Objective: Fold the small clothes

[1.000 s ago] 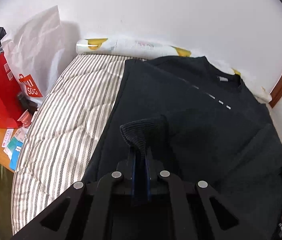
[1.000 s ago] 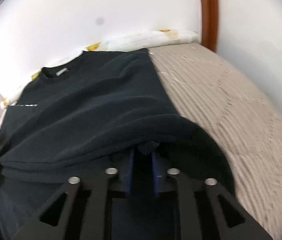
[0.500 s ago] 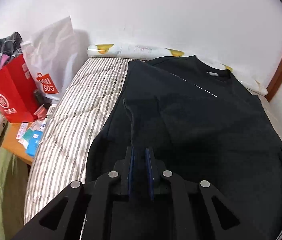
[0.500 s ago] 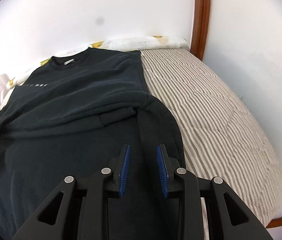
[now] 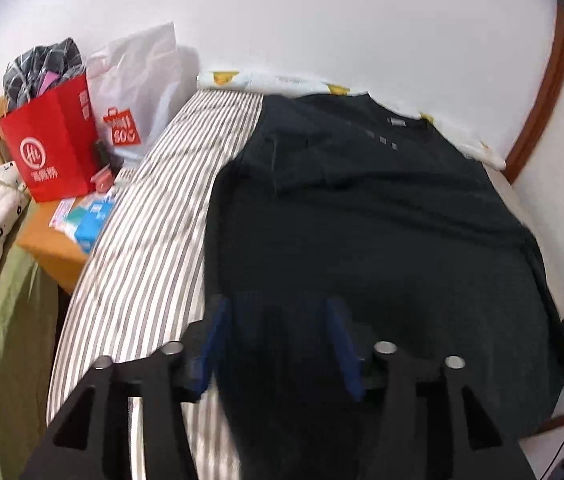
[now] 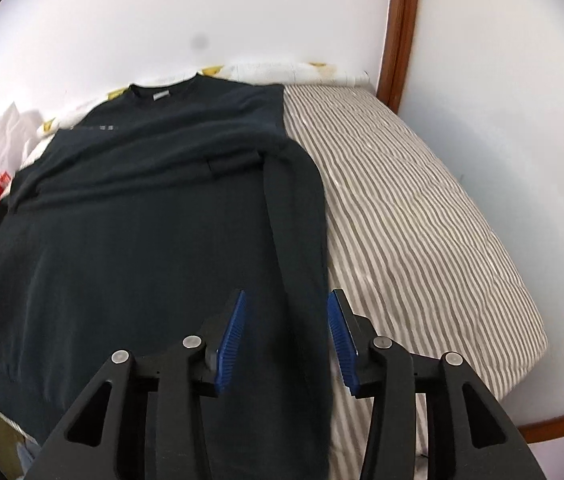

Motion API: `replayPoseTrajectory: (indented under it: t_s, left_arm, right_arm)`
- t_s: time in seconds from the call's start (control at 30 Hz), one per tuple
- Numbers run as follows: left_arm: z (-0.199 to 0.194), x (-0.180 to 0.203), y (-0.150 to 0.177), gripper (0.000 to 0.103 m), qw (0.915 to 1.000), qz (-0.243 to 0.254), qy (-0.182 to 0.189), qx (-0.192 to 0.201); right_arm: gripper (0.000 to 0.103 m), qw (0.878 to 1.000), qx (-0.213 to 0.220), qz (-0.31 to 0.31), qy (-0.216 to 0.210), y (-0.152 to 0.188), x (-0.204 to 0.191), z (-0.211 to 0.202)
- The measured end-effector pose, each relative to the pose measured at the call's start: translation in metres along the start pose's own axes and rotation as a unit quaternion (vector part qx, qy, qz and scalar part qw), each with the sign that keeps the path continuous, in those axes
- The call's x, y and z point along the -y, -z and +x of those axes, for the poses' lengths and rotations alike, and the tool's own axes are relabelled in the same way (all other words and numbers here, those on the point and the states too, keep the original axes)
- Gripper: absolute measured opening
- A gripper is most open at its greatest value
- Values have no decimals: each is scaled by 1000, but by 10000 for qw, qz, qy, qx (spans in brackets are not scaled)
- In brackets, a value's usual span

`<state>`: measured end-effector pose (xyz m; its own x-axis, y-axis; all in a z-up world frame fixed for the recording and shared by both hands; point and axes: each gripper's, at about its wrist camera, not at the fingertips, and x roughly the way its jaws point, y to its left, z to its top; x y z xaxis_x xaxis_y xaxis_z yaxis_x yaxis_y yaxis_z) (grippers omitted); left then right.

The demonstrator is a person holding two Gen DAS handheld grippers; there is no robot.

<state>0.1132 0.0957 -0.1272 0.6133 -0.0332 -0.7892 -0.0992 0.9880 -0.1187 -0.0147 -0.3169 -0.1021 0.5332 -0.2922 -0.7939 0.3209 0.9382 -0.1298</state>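
A white wall (image 6: 162, 12) runs behind the bed, with a brown wooden trim (image 6: 400, 28) rising at the corner. The striped mattress (image 6: 422, 220) fills most of what I see, and along its far edge lies a white roll with yellow patches (image 5: 242, 79).

The dark sweater (image 6: 142, 220) is spread flat on the mattress, collar toward the wall, a small grey label (image 6: 161, 95) at the neck. Both sleeves are folded in over the body; the one on my right side bends at the shoulder and runs down the sweater's edge toward me.

My right gripper (image 6: 287, 338) hangs above the lower end of that sleeve. Its jaws are opening, the blue pads (image 6: 232, 340) standing clear on either side of the cloth without pressing it.

My left gripper (image 5: 278, 344) is above the sweater's left hem, where the dark cloth meets the stripes. Its jaws are opening too and stand wide; the picture is blurred there, but the pads (image 5: 344, 348) grip nothing.

Off the bed to the left, a red paper bag (image 5: 54, 152) stuffed with checked cloth stands on a wooden side table (image 5: 48, 244), a white plastic bag (image 5: 142, 80) behind it and some blue and white packets (image 5: 86, 216) in front.
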Motion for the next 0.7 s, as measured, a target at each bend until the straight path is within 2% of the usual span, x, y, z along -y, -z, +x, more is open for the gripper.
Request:
replayPoseTrajectory:
  t_s: [0.13, 0.23, 0.47, 0.53, 0.63, 0.67, 0.7]
  left_arm:
    - [-4, -20, 33, 55, 9998, -166, -47, -132]
    - [-6, -33, 51, 54, 9994, -285, 66, -210]
    - [-8, -33, 78, 54, 9993, -173, 199, -267]
    - [-8, -29, 80, 51, 9993, -137, 258, -242]
    - [-7, -22, 81, 45, 9997, -101, 147, -189]
    - [-6, -20, 81, 42, 9998, -85, 88, -172]
    - [-5, -17, 80, 34, 9999, -55, -2, -162]
  right_arm:
    - [42, 9998, -120, 130, -55, 22, 13, 0]
    - [42, 9993, -187, 204, -236, 38, 19, 2]
    - [42, 9990, -134, 139, -397, 58, 17, 9]
    - [42, 9983, -112, 173, -545, 60, 15, 8]
    - [42, 9981, -32, 13, -618, 61, 3, 8]
    - [42, 9982, 10, -36, -603, 61, -1, 9]
    - [42, 9982, 30, -76, -595, 60, -5, 10]
